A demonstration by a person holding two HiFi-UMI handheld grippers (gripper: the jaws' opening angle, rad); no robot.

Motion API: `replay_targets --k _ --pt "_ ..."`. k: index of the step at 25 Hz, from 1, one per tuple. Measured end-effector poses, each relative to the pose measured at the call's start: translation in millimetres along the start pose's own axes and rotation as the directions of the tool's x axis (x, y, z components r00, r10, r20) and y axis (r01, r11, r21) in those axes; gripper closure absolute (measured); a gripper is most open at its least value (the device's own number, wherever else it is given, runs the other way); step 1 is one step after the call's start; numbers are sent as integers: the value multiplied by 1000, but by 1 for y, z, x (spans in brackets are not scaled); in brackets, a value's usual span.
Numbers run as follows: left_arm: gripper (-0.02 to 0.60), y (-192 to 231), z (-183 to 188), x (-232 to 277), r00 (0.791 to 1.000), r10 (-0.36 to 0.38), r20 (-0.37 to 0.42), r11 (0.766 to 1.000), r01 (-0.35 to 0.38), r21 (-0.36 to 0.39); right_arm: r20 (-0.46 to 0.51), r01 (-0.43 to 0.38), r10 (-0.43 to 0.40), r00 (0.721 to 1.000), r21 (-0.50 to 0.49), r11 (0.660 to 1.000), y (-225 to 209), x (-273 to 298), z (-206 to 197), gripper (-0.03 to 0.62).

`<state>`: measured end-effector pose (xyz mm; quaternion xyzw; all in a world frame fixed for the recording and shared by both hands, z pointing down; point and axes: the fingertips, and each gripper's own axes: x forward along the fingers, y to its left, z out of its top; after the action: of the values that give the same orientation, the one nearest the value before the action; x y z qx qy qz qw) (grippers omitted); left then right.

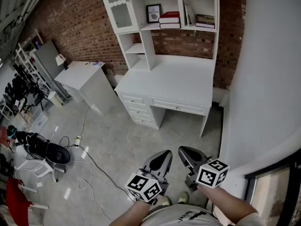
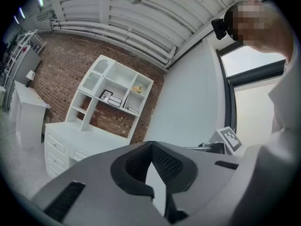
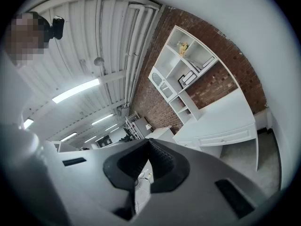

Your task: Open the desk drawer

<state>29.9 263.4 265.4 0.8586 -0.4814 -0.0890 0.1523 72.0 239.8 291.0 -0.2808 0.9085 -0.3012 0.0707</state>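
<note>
The desk drawer (image 1: 178,106) sits flush and closed under the white worktop (image 1: 174,79), which stands against the brick wall (image 1: 75,27). Well apart from it, the left gripper (image 1: 163,158) and right gripper (image 1: 185,153) are held side by side close to the person's body. Each is clenched tip to tip, with nothing between its jaws.

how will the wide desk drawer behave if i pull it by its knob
The drawer is wide with one small central knob, so it should probably slide straight, though an off-centre pull might rack it. So small a knob may slip from a grip. The front looks rigid.
</note>
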Motion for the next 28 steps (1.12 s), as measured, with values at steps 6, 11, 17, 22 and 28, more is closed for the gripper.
replay_targets --k 6,11,17,22,28 --pt "569 0 -4 11 1000 8 -1 1000 -8 2 -6 -4 4 1000 6 1000 -11 -1 2 577" --pt "569 3 -4 15 1000 26 -2 1000 -26 5 14 -32 31 999 61 998 -19 -5 10 577" --pt "569 24 4 24 997 76 15 997 -77 27 72 -23 11 997 170 985 -56 -6 28 576" --pt "569 51 -5 33 994 106 -1 994 -106 5 51 3 -15 999 221 975 -83 15 20 575" --pt "569 91 -9 62 995 93 -25 996 -93 -8 21 36 -43 999 268 963 -114 58 15 574"
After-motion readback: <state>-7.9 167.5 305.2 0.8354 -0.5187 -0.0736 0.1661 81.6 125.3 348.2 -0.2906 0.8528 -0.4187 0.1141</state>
